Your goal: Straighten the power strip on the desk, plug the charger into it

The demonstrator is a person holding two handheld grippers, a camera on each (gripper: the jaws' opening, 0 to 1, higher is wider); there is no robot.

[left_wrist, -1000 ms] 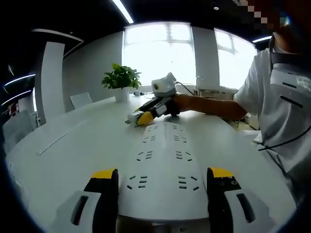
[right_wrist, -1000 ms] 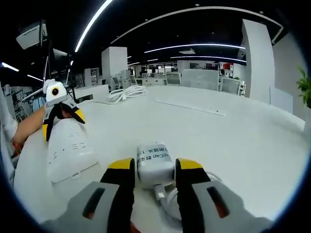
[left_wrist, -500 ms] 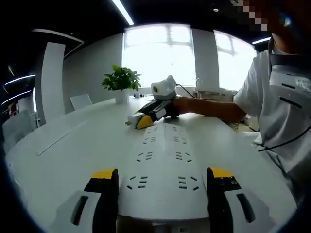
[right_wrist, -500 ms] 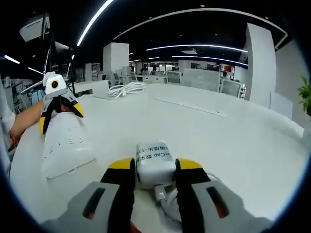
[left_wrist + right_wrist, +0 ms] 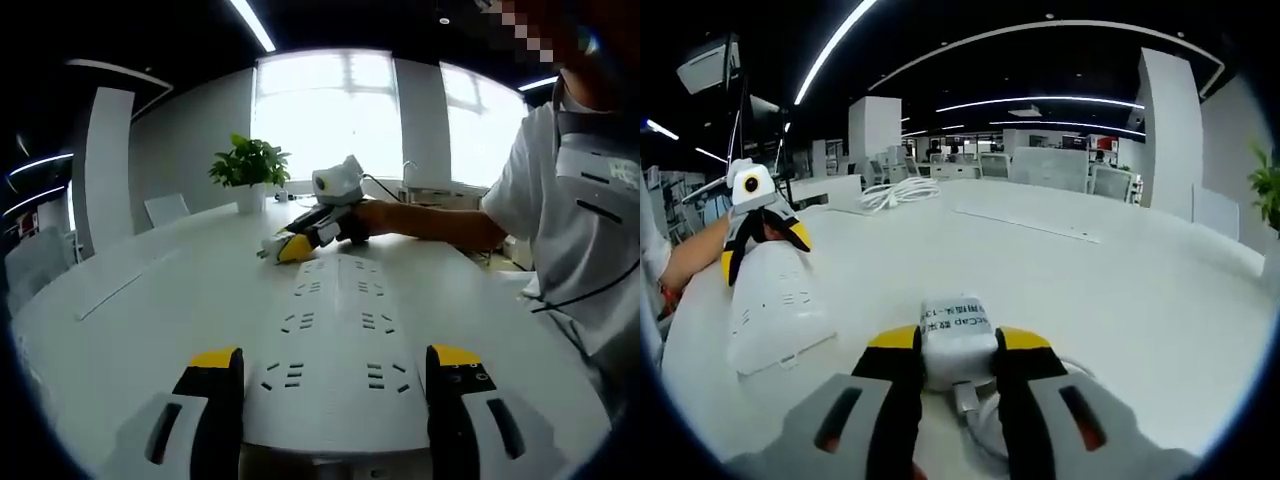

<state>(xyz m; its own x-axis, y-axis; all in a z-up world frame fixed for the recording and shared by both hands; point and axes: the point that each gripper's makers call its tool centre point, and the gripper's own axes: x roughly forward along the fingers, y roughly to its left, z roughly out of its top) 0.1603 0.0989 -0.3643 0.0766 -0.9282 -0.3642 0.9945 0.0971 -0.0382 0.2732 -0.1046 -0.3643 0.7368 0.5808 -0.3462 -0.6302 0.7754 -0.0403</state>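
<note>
A wide white power strip (image 5: 335, 310) lies flat on the white desk (image 5: 130, 300) and runs away from my left gripper (image 5: 335, 358), whose yellow-tipped jaws clamp its near end. At the strip's far end, held by a person's hand, my right gripper (image 5: 300, 240) carries the charger. In the right gripper view, my right gripper (image 5: 958, 340) is shut on the white charger (image 5: 956, 320), a labelled block with its cable (image 5: 985, 425) looping under the jaws. To the left there lies the power strip (image 5: 775, 305), with the left gripper (image 5: 755, 225) at its far end.
A potted plant (image 5: 250, 165) stands at the desk's far side near the windows. A coiled white cable (image 5: 898, 190) lies further along the desk. The person in a white shirt (image 5: 580, 200) stands along the desk's right edge. Office chairs (image 5: 1055, 165) ring the far end.
The right gripper has shifted slightly with the charger near the strip's far end. The left gripper and the strip have stayed put.
</note>
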